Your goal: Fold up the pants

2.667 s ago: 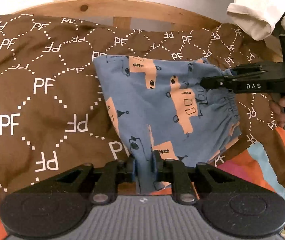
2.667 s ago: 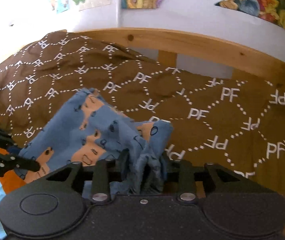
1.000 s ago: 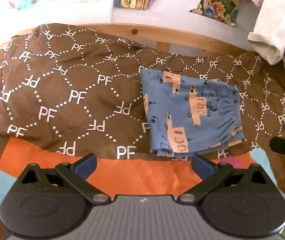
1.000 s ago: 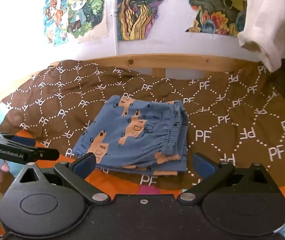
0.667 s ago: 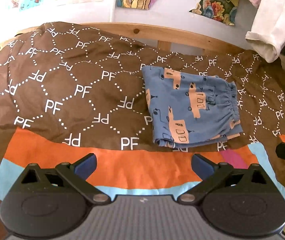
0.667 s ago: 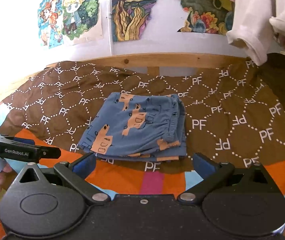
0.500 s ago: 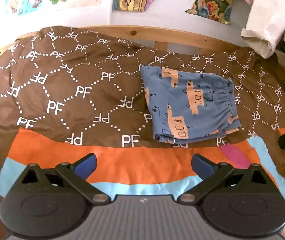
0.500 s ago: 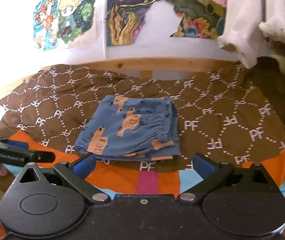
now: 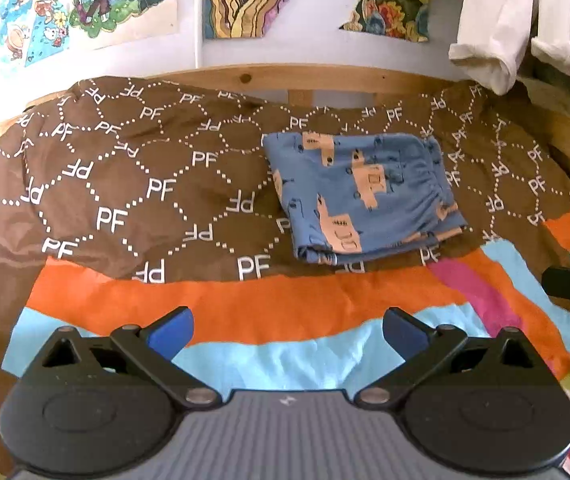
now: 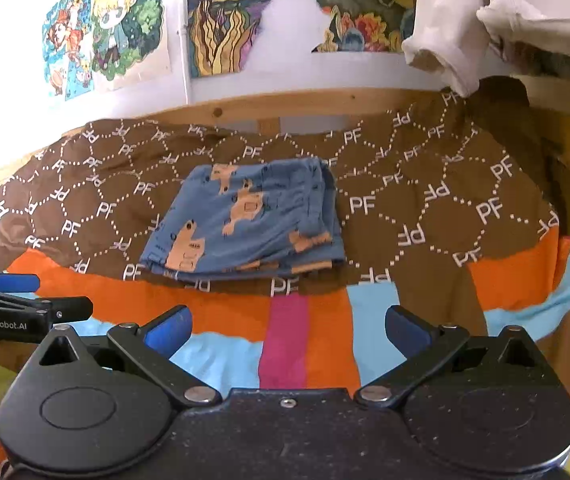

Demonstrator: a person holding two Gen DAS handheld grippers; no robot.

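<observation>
Now the small blue cotton pants with orange printed shapes [image 9: 361,196] lie folded into a compact rectangle on the brown bedspread patterned with white "PF" letters [image 9: 125,184], near its front edge where the orange, pink and light-blue striped sheet [image 9: 285,308] begins. I judge the fold done. What could undo it: the stacked layers at the near edge look loose, so any tug on the bedspread, or a fingertip catching that edge, could slide them apart. The bundle's long axis runs roughly left to right across the bed, gathered elastic waistband toward my right. My left tool [image 9: 285,328] hangs over the striped sheet, well short of the pants, jaws spread wide and empty. My right tool [image 10: 285,326] is likewise wide apart, holding nothing.
</observation>
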